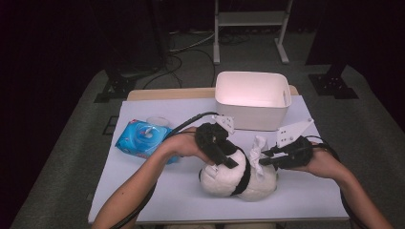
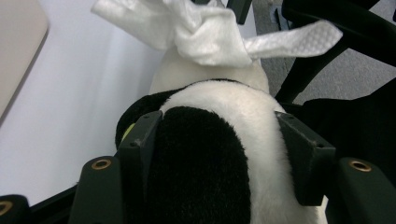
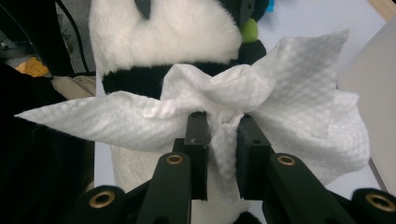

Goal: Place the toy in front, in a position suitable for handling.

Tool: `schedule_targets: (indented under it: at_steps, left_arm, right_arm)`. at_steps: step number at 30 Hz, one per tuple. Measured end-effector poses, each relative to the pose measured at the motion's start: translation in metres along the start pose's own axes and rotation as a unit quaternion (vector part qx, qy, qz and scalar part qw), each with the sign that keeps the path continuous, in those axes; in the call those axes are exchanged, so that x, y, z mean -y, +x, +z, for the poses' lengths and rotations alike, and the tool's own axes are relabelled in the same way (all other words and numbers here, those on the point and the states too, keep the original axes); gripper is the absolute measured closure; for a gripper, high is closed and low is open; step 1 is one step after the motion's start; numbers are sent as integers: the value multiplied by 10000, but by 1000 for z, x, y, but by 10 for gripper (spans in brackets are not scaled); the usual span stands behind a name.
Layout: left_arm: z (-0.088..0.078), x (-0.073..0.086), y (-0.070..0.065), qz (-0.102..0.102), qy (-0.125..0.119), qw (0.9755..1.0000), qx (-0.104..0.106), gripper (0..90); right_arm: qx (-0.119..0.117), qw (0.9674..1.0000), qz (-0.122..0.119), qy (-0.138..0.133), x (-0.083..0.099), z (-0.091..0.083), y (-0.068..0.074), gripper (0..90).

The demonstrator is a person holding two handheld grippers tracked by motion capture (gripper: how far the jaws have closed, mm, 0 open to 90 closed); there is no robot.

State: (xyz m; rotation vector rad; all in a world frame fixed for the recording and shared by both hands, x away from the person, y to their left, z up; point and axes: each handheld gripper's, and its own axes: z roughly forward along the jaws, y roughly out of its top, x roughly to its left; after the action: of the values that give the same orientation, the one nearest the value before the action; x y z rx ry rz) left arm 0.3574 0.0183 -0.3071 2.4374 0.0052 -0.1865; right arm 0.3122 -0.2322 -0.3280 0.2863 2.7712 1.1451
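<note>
Right gripper view — right gripper pinching white wipe, left gripper clasping plush panda just behind.

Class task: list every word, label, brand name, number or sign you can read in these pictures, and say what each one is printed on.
None can be read.
Blue wet-wipe pack: has printing, too small and blurred to read.
Plush panda, white wipe, white bin: no lettering visible.
</note>
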Motion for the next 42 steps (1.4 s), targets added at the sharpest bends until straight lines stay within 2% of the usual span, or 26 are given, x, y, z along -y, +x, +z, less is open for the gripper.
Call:
schedule_targets:
  at_steps: [2, 5, 9, 14, 20, 22, 25, 29, 35, 42]
  left_arm:
    - [-1, -3, 1, 99, 57, 9999, -11, 382]
    - [-5, -3, 4, 143, 111, 9998, -96, 386]
    - [-12, 6, 10, 37, 113, 9997, -220, 387]
    - [-16, 16, 13, 65, 79, 9995, -306, 384]
    - [-15, 36, 5, 129, -43, 9993, -348, 376]
    - [-15, 40, 0, 131, -139, 9990, -408, 373]
    - [-14, 43, -8, 185, -134, 9986, -473, 370]
    - [-14, 48, -16, 200, -87, 9983, -548, 365]
    - [-14, 53, -21, 187, -90, 9981, -588, 358]
    - [-13, 57, -21, 116, -201, 9980, -594, 351]
  right_arm:
    - [-18, 10000, 20, 57, -2, -1, -1, 765]
    - [-81, 9999, -49, 72, -8, 1, -2, 765]
    - [-69, 9996, -209, 177, -20, 11, -3, 765]
    - [-137, 9988, -329, 335, -37, 25, -9, 765]
    - [-288, 9978, -392, 448, -45, 43, -7, 766]
    - [-319, 9975, -430, 468, -46, 43, -5, 766]
    - [-272, 9973, -433, 529, -47, 38, -1, 768]
    - [-124, 9975, -420, 554, -43, 26, 2, 768]
    - [38, 9985, -145, 524, -22, 12, 4, 767]
    - [189, 9981, 116, 568, 3, 1, 4, 767]
